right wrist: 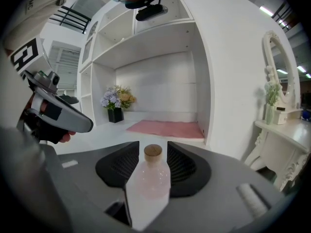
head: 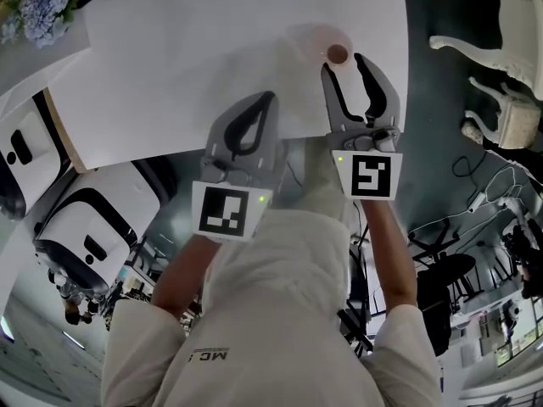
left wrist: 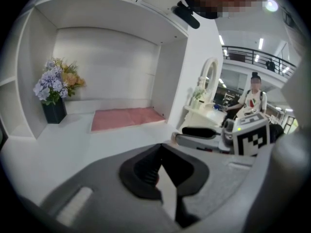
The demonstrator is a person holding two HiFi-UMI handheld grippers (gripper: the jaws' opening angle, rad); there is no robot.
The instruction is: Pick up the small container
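The small container is a pale pink bottle (head: 325,42) with a cork stopper, standing upright on the white table (head: 187,58). My right gripper (head: 345,63) is open, its two fingertips on either side of the bottle's near side. In the right gripper view the bottle (right wrist: 149,181) stands in the gap between the dark pads (right wrist: 182,166), which do not press on it. My left gripper (head: 267,98) hovers over the table's near edge to the left, jaws together and holding nothing. In the left gripper view its tips (left wrist: 160,149) meet, and the right gripper (left wrist: 204,132) shows at the right.
A dark vase of flowers (head: 42,2) stands at the far left of the table and a pink mat (right wrist: 165,127) lies at the back. Shelf walls enclose the table. A white dressing table with a mirror (right wrist: 279,120) and white chairs (head: 501,108) stand to the right.
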